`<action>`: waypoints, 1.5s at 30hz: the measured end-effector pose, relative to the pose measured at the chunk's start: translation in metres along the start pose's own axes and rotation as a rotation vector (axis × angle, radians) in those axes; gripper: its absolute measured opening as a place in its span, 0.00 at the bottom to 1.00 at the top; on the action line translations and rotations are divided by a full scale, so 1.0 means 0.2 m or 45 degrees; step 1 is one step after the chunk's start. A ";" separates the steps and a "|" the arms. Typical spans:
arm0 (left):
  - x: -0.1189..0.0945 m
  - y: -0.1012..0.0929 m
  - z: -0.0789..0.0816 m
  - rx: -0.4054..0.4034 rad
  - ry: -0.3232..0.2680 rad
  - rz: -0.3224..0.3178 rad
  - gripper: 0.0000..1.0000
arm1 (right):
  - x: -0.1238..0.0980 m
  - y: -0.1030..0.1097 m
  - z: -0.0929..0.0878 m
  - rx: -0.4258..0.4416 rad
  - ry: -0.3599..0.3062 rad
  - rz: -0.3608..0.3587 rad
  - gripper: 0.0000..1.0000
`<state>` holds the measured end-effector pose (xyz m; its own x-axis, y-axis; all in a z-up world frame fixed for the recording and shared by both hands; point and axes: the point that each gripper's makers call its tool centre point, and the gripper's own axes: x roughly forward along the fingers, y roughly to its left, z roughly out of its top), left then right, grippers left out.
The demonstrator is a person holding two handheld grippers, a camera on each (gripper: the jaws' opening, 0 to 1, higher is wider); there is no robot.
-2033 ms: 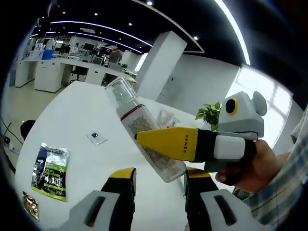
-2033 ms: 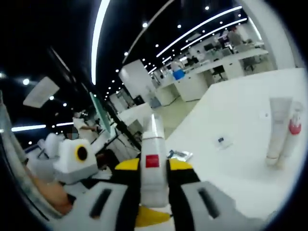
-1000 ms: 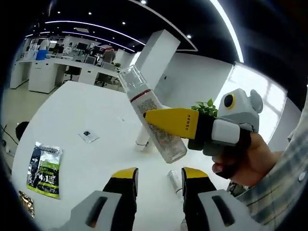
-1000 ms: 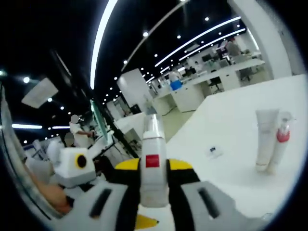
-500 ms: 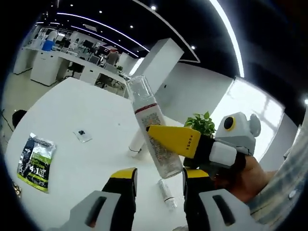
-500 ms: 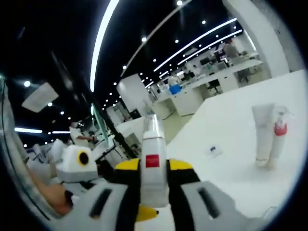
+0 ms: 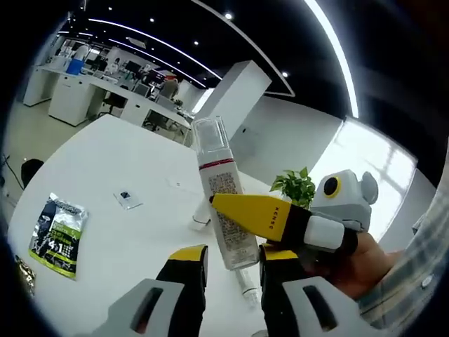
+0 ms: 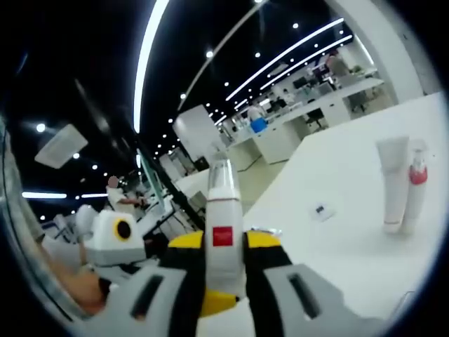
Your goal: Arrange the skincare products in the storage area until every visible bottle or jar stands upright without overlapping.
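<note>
Carry step: right gripper (image 8: 223, 270) clamps the clear-capped white bottle (image 7: 223, 203) aloft, near upright, above the white table (image 7: 105, 175); left gripper (image 7: 229, 263) below, jaws parted, empty; next, lower it beside the standing tube (image 8: 393, 182) and pump bottle (image 8: 416, 189), not touching.

Open-plan office. Dark ceiling (image 7: 210, 42) with long light strips (image 8: 149, 42) and small spotlights. White square pillar (image 7: 231, 105). White wall (image 7: 280, 151). Bright window (image 7: 372, 165). Rows of white desks (image 7: 77, 98). Pale floor (image 7: 17, 144). Large white table (image 7: 119, 182). Green potted plant (image 7: 296, 186).
</note>
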<state>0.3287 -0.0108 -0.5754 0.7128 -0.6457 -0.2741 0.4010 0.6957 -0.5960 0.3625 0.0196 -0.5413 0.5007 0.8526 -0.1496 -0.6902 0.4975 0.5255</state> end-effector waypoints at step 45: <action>0.05 0.08 -0.08 0.276 0.161 0.101 0.23 | -0.01 0.02 -0.07 -0.138 0.101 0.003 0.19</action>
<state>0.3328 -0.0112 -0.5999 0.6745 -0.6113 -0.4140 0.4705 0.7881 -0.3970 0.3519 0.0214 -0.5504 0.4593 0.8615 -0.2164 -0.7458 0.5064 0.4328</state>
